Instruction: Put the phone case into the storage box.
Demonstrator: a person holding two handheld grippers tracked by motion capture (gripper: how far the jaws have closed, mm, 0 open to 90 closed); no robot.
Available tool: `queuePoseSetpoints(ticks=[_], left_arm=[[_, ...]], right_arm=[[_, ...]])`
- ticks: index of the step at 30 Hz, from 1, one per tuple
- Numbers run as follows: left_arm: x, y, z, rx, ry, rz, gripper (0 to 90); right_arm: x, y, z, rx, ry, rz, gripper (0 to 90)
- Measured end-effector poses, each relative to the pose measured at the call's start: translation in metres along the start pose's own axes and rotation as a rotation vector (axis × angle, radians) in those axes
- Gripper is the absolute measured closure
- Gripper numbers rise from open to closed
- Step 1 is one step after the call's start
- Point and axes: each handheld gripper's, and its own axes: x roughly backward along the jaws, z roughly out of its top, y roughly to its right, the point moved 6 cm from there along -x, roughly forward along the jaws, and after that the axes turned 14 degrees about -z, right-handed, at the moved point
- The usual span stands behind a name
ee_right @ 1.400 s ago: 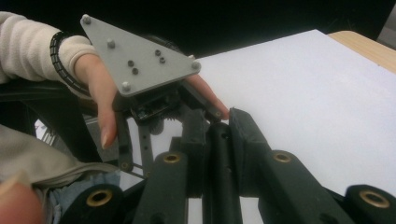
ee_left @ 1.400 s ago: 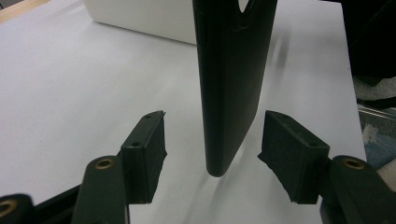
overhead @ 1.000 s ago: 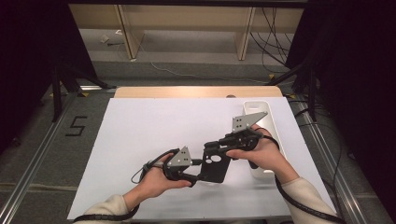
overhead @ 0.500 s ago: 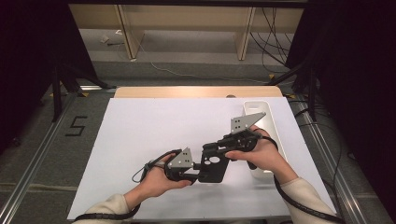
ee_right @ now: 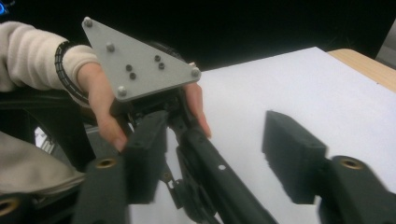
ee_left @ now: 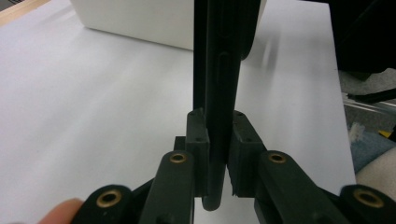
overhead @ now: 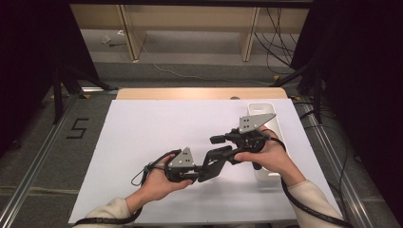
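High view: near the desk's front edge, a flat black part (overhead: 212, 165) is clamped by the left gripper (overhead: 190, 175), whose jaws have just been closing. The right gripper (overhead: 216, 159), jaws just opened, straddles it without pressing.

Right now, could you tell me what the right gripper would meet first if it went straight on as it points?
Probably the left gripper, close ahead, which clamps the black part. The right gripper's jaws have just been opening, with that part between them.
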Motion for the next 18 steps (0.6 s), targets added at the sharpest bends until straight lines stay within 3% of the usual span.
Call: queuePoseSetpoints(ticks=[5,9,18], left_arm=[[0.003,-0.004,0.000,0.016,0.008,0.034,80.1],[0.006,-0.007,-0.001,0.031,0.015,0.060,80.1],[0.011,-0.013,-0.001,0.063,0.033,0.114,80.0]], right_arm=[[0.002,0.005,0.002,-0.011,0.036,-0.044,27.8],[0.008,0.010,0.003,-0.031,0.069,-0.093,29.1],[0.013,0.020,-0.003,-0.060,0.079,-0.212,15.5]])
